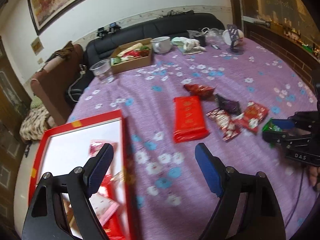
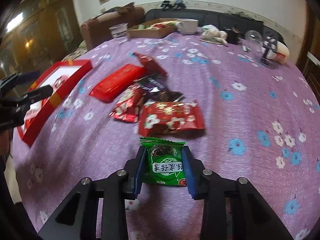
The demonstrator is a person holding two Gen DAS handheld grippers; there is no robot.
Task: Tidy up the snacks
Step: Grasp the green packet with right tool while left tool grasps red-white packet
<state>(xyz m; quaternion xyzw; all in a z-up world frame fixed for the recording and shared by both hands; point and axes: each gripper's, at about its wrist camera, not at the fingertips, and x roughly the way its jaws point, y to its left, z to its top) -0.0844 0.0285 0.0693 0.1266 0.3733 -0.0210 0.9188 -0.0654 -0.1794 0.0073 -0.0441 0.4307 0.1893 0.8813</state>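
Your right gripper (image 2: 163, 160) pinches a green snack packet (image 2: 166, 163) between its blue pads, low over the purple flowered tabletop (image 2: 240, 120). Just ahead of it lies a red flowered packet (image 2: 172, 118), with more red and dark wrappers and a long red bar (image 2: 118, 82) beyond. Your left gripper (image 1: 154, 168) is spread wide and holds nothing, its left finger over the red box (image 1: 124, 140) with snacks inside.

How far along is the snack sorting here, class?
Done: a few snacks already lie in the red box. In hand: the right gripper is shut on the green packet. Left: the long red pack and four smaller packets beside it remain on the tablecloth; the left gripper is open, empty.
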